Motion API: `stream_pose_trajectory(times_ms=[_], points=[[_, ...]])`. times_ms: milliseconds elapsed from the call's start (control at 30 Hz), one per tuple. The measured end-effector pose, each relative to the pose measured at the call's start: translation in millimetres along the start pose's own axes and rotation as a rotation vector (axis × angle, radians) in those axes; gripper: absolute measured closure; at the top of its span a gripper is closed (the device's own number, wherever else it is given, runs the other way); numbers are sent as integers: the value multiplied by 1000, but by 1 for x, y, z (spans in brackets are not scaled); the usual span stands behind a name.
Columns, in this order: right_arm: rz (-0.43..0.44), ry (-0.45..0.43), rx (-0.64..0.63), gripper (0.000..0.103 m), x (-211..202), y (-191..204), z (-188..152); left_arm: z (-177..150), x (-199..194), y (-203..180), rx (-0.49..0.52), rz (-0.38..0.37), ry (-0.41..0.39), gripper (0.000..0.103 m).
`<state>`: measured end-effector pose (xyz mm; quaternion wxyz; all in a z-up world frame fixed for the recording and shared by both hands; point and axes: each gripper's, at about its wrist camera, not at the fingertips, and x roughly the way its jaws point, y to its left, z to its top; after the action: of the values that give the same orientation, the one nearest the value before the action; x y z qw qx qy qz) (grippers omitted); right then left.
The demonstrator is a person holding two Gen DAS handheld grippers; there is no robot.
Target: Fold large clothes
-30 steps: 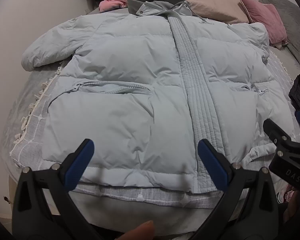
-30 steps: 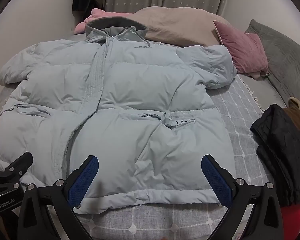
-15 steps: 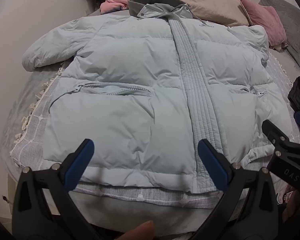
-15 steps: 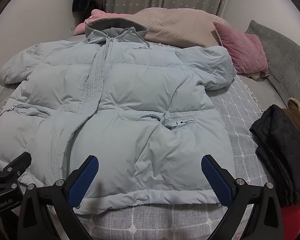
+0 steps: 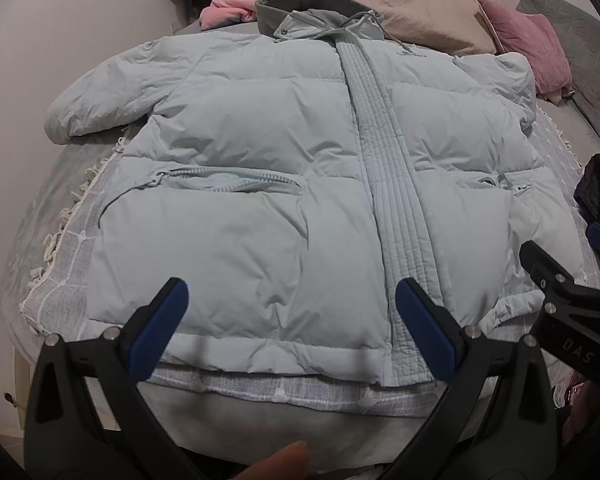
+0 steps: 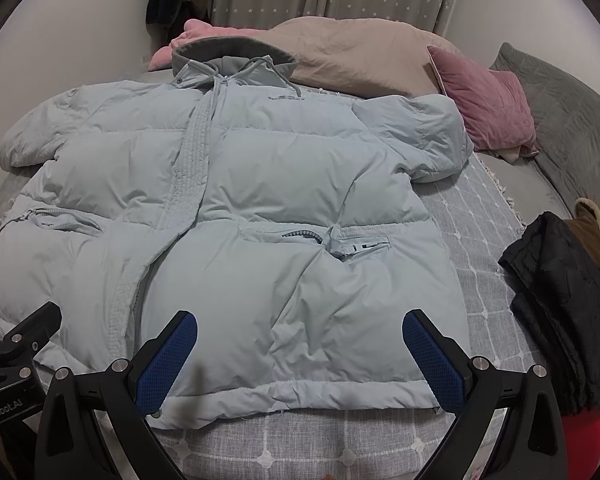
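On the bed point(image 6: 480, 216), pale-blue puffer jacket point(image 6: 260, 208) lies flat, collar at 12 o'clock. Left gripper point(image 5: 292, 320) and right gripper point(image 6: 300, 356): jaws wide, empty, above hem at 6 o'clock.

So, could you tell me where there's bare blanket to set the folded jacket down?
The widest free patch of blanket lies between the puffer jacket and the black garment, below the pink pillow. A narrow strip runs beneath the hem. The head of the bed is crowded with pillows, and the left has only a fringed edge.
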<state>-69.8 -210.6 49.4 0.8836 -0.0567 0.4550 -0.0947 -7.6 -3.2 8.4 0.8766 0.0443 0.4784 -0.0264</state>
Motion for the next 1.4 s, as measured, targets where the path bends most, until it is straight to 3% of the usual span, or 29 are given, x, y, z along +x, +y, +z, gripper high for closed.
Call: stream_pose_trajectory(times_ms=[1400], points=[[-3, -1, -5, 0, -1, 0, -1, -1, -3, -1, 0, 4, -7, 0]])
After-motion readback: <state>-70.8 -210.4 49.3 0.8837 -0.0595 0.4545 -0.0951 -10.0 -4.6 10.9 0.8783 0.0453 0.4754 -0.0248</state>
